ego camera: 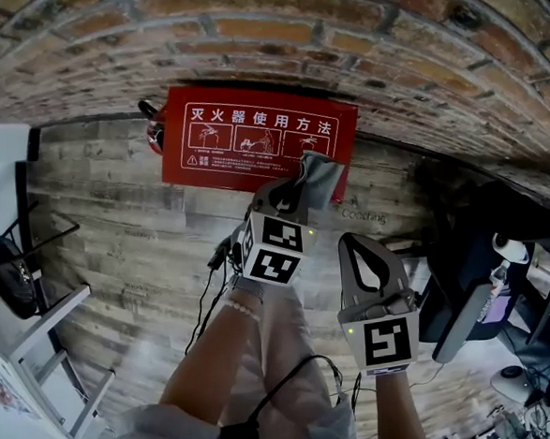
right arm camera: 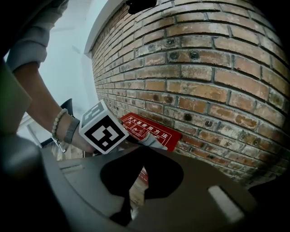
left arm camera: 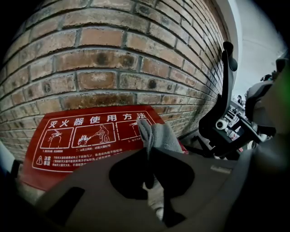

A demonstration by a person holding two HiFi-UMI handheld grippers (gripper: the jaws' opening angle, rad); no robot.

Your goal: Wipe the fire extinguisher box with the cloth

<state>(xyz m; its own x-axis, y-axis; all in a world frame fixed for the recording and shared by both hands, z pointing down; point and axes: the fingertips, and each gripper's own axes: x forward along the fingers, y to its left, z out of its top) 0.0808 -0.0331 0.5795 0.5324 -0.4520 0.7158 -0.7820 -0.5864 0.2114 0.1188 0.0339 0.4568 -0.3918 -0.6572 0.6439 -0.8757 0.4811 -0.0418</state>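
Fire extinguisher box [ego camera: 251, 140], red, at brick wall [ego camera: 337, 31]: cloth [ego camera: 321, 178] pinched in left gripper [ego camera: 299, 186] jaws for wiping; right gripper [ego camera: 353, 240] jaws together, idle.

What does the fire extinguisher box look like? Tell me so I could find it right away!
Look along the brick wall down to where it meets the wooden floor: the fire extinguisher box stands there. It is big, flat and bright red, with white Chinese writing and three little pictures on its face, and the left gripper holds a grey cloth at its right end.
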